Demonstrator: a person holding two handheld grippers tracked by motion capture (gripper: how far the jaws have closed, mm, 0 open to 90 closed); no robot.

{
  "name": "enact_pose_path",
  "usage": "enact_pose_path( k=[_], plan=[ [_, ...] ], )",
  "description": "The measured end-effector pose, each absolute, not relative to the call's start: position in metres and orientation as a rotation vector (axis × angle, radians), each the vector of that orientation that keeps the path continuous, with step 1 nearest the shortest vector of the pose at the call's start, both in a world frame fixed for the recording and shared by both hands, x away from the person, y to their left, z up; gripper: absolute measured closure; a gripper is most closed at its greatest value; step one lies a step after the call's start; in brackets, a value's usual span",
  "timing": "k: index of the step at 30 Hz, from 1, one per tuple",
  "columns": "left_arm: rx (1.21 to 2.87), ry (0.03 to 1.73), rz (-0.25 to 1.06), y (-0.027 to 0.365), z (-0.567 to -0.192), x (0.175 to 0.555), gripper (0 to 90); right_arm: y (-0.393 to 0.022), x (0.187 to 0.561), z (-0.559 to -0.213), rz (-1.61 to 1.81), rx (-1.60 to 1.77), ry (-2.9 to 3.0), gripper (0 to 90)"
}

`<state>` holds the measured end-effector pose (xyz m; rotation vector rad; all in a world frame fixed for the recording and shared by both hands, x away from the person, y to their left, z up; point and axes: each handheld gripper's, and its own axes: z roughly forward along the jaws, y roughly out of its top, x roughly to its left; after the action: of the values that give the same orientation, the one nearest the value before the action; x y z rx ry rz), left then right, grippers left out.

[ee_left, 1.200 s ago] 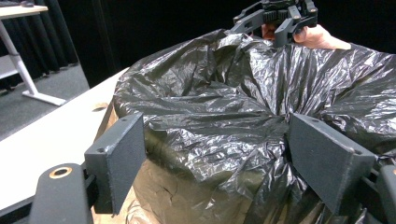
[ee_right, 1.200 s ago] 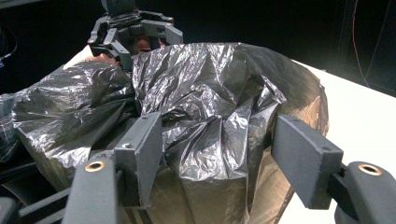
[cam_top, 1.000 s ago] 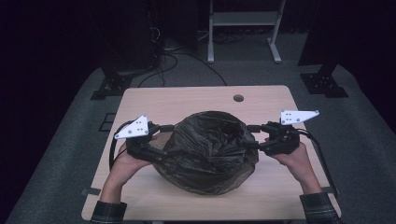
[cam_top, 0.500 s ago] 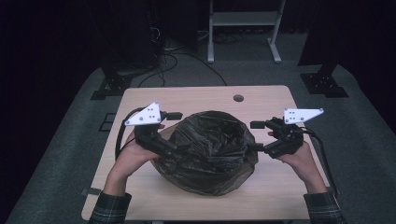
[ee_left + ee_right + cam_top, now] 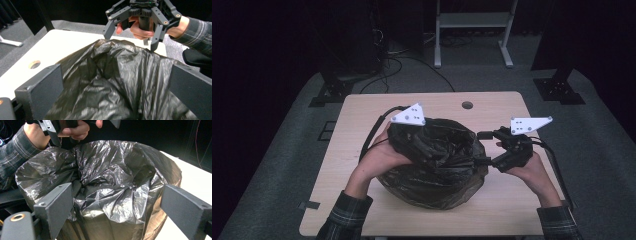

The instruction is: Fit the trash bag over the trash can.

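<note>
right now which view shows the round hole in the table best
The high view: the hole sits whole in the table beyond the black bag. The left gripper view catches it obliquely at the left.

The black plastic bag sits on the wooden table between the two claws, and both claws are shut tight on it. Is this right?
Not quite. The black plastic bag does sit on the wooden table between them, but the left claw and right claw are open, as both gripper views show; their jaws have just been opening.

No legible text or labels.
</note>
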<state>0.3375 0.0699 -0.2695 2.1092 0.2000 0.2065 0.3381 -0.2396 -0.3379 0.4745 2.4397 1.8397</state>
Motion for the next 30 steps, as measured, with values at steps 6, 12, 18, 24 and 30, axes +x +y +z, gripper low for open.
enact_pose_path(
  k=[6, 12, 18, 24, 30],
  plan=[
    [2.188, 0.188, 0.199, 0.047, -0.278, 0.341, 0.0, -0.242, 0.337, -0.336, 1.829, 0.473, 2.434, 9.9],
    [2.268, 0.212, 0.181, 0.027, -0.293, 0.348, 0.0, -0.243, 0.337, -0.335, 1.827, 0.470, 2.429, 9.9],
    [2.355, 0.237, 0.202, 0.011, -0.309, 0.355, 0.0, -0.243, 0.337, -0.336, 1.821, 0.473, 2.434, 9.9],
    [2.427, 0.268, 0.200, 0.001, -0.323, 0.364, 0.0, -0.241, 0.338, -0.338, 1.808, 0.469, 2.445, 9.9],
    [2.487, 0.287, 0.181, -0.005, -0.333, 0.372, 0.0, -0.240, 0.338, -0.338, 1.808, 0.471, 2.444, 9.9]
  ],
)
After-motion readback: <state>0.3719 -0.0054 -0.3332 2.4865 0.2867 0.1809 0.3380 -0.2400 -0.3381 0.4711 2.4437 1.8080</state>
